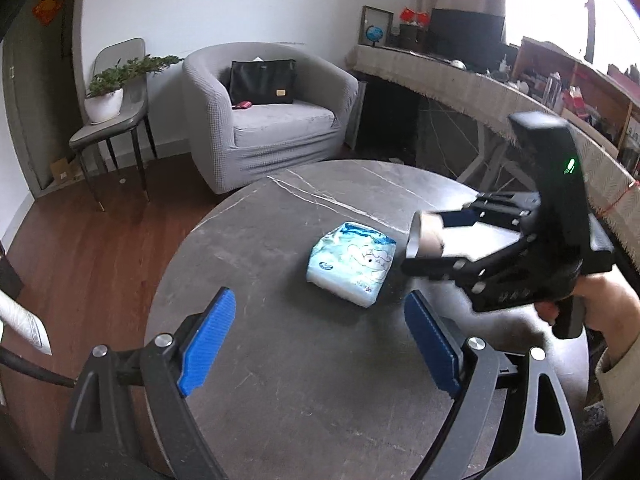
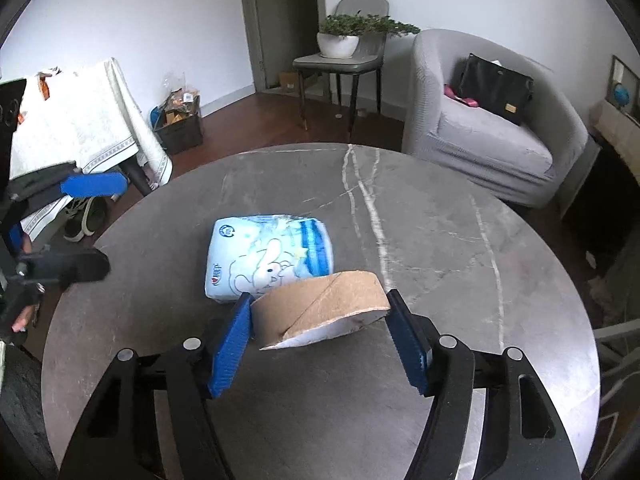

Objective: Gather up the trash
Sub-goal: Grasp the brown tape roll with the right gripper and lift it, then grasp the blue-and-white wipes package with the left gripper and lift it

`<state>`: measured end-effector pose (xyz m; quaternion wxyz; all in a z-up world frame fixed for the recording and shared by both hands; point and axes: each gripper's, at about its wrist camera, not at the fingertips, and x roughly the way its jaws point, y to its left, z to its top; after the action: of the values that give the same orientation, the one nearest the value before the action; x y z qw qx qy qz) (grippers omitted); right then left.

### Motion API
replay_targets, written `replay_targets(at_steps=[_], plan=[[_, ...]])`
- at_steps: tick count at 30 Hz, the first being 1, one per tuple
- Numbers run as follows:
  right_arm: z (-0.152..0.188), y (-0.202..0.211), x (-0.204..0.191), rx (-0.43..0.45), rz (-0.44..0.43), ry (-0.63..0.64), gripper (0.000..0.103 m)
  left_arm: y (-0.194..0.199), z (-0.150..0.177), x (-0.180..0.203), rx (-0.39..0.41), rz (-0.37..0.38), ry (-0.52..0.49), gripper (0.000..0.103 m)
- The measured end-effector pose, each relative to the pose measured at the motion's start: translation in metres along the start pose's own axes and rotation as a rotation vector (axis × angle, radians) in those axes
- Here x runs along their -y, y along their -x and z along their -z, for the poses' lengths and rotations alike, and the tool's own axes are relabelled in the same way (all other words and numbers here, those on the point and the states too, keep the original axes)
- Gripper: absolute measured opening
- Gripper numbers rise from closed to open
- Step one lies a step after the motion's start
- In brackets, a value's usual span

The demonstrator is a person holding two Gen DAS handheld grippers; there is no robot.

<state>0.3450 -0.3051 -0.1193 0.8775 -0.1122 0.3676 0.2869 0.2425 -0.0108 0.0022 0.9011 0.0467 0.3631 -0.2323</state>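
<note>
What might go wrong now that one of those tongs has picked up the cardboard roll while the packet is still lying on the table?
1. The brown cardboard tube is pinched only at its ends by the right tongs, so it could slip out or get crushed.
2. The left tongs are open, short of the blue-and-white soft tissue packet; the soft pack may slide on the smooth round grey marble table instead of being gripped.
3. Both tongs are near each other and could collide.

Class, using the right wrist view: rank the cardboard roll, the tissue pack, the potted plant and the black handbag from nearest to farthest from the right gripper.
1. Cardboard roll: clamped between the right gripper pads.
2. Tissue pack: on the round table, just beyond the roll.
3 and 4. Potted plant, on the far chair, and black handbag, on the armchair at right: both far off, too close to call.
</note>
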Motion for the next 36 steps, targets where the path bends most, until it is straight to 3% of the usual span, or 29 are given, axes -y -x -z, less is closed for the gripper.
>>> replay_targets(at_steps=[4, 13, 17, 22, 27, 36], plan=[[0.002, 0.013, 0.015, 0.037, 0.012, -0.079, 0.068, -0.013, -0.005, -0.001, -0.015, 0.013, 0.011, 0.089], [0.019, 0.029, 0.056, 0.077, 0.037, -0.231, 0.068, -0.054, -0.024, 0.015, -0.105, 0.014, -0.139, 0.089], [0.023, 0.038, 0.064, 0.092, 0.037, -0.247, 0.068, -0.071, -0.03, 0.026, -0.133, 0.028, -0.205, 0.089], [0.028, 0.046, 0.073, 0.099, 0.035, -0.263, 0.068, -0.09, -0.034, 0.03, -0.167, 0.044, -0.217, 0.088], [0.032, 0.05, 0.081, 0.097, 0.027, -0.269, 0.068, -0.097, -0.033, 0.038, -0.178, 0.059, -0.231, 0.083], [0.037, 0.059, 0.076, 0.105, 0.01, -0.277, 0.068, -0.1, -0.029, 0.043, -0.185, 0.01, -0.226, 0.061]])
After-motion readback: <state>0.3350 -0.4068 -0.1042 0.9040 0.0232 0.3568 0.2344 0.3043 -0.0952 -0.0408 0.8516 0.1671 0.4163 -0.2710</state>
